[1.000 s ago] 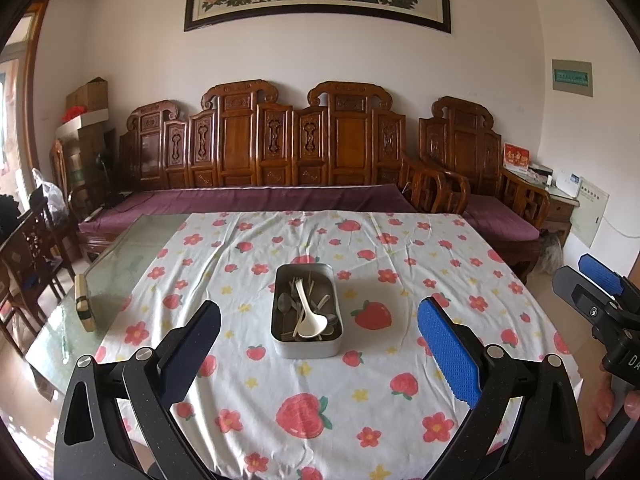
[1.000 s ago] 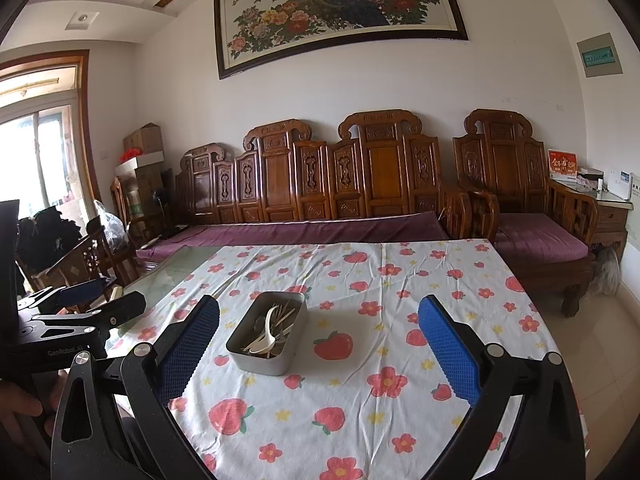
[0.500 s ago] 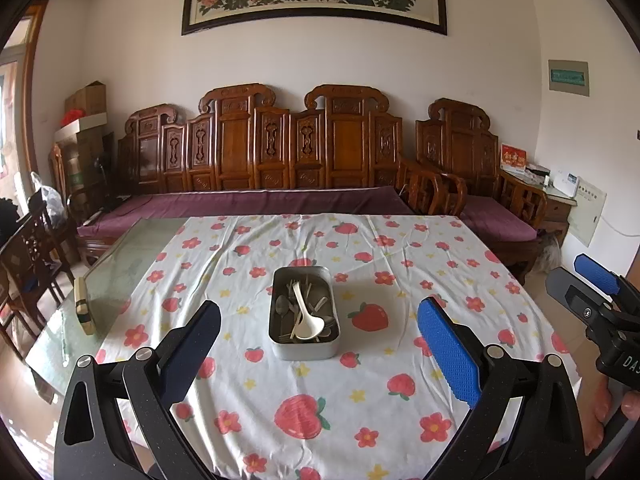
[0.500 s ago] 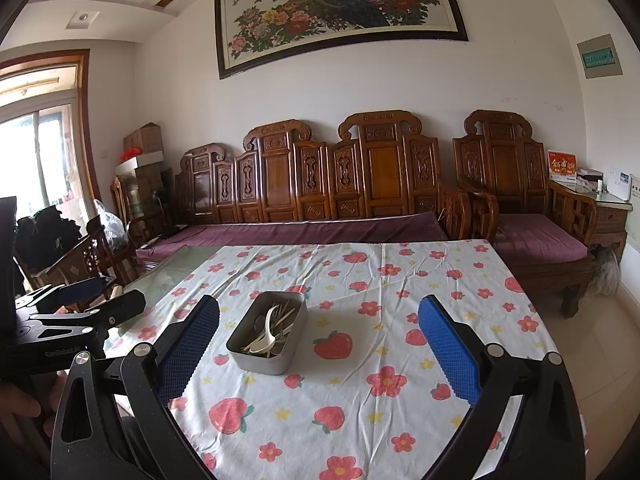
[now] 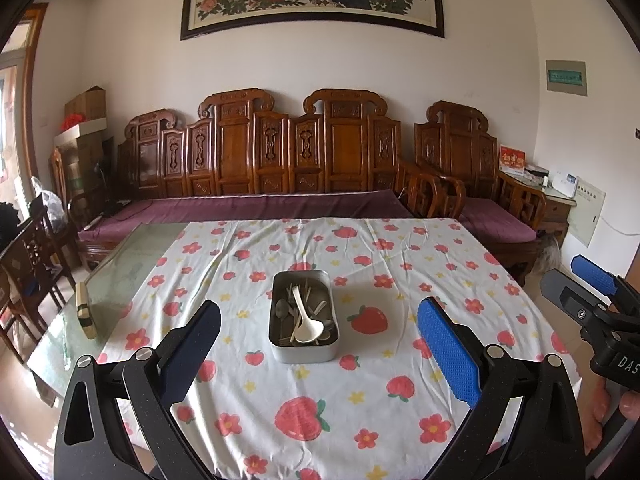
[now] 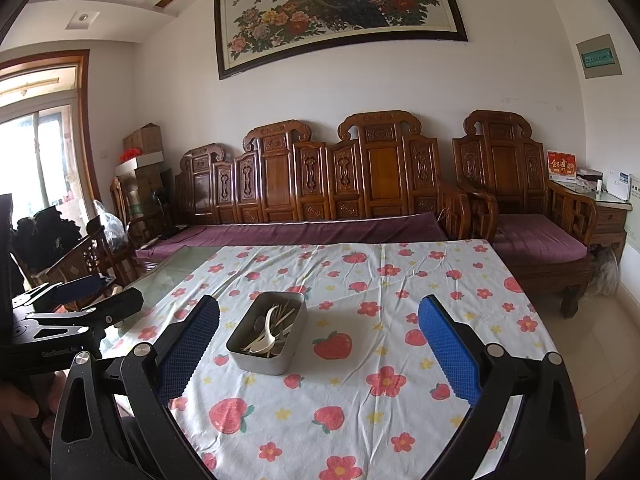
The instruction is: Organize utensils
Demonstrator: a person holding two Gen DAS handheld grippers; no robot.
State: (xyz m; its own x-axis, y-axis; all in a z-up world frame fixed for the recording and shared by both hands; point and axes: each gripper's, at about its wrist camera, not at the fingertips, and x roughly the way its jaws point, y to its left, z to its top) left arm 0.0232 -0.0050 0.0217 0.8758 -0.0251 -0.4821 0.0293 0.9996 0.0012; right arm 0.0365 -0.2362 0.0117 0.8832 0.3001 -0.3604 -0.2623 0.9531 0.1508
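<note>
A grey metal tin point(image 5: 280, 354) sits mid-table on the strawberry tablecloth point(image 5: 360, 400). It holds a white ceramic spoon point(image 5: 306, 326) lying on several metal spoons, forks and chopsticks. It also shows in the right wrist view point(image 6: 262, 362) with the white spoon point(image 6: 266, 342). My left gripper point(image 5: 320, 348) is open and empty, held back above the table's near edge, in line with the tin. My right gripper point(image 6: 318, 350) is open and empty, to the right of the tin. Each gripper shows in the other's view: the right point(image 5: 592, 300), the left point(image 6: 80, 300).
A small wooden block point(image 5: 85, 316) lies on the bare glass strip point(image 5: 116, 280) at the table's left. A carved wooden sofa point(image 5: 280, 172) with purple cushions stands behind the table. Wooden chairs point(image 5: 28, 264) stand at the left.
Both grippers stay open and almost still. The left wrist view has drifted slightly back and up, so the tin sits a little higher in the frame.
</note>
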